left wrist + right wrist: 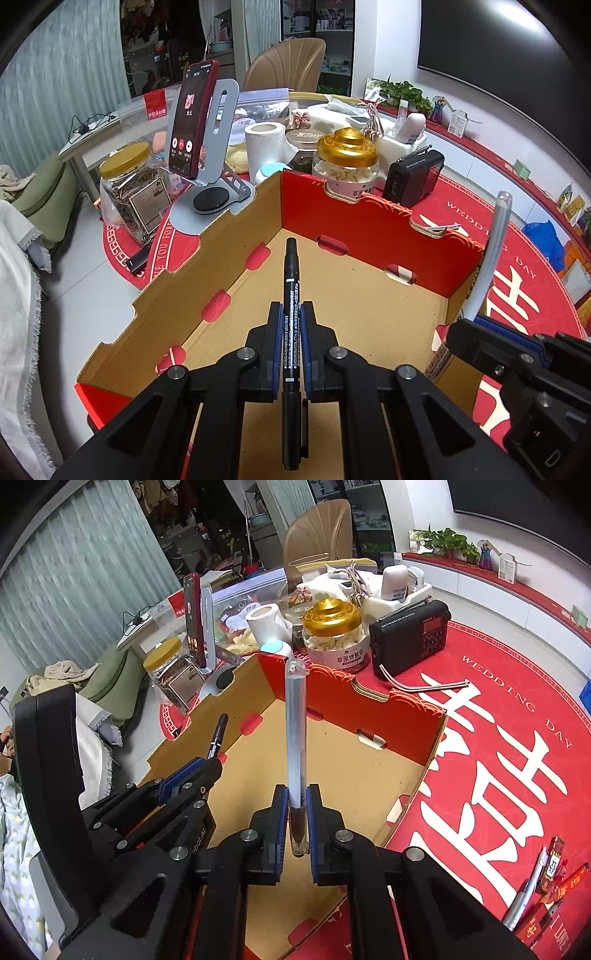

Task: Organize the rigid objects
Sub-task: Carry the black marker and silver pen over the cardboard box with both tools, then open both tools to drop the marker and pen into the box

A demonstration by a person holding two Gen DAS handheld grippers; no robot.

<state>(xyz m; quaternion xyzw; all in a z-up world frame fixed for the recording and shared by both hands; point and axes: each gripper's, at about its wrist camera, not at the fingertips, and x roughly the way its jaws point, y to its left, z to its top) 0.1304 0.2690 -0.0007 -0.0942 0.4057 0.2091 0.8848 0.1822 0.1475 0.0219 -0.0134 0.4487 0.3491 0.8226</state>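
Observation:
My left gripper (291,314) is shut on a black marker pen (291,280) and holds it lengthwise above the open cardboard box (369,229). My right gripper (297,797) is shut on a clear-barrelled pen (295,731) that points up and away over the same box (369,771). The left gripper with the marker (218,738) shows at the left of the right wrist view. The right gripper (491,328) with the clear pen (495,243) shows at the right of the left wrist view. The box floor is bare cardboard.
Behind the box stand a gold-lidded jar (347,162), a black radio (410,638), a phone on a stand (194,122), a yellow-lidded jar (133,188) and a paper roll (264,144). Several pens (543,882) lie on the red tablecloth (517,738) at the right.

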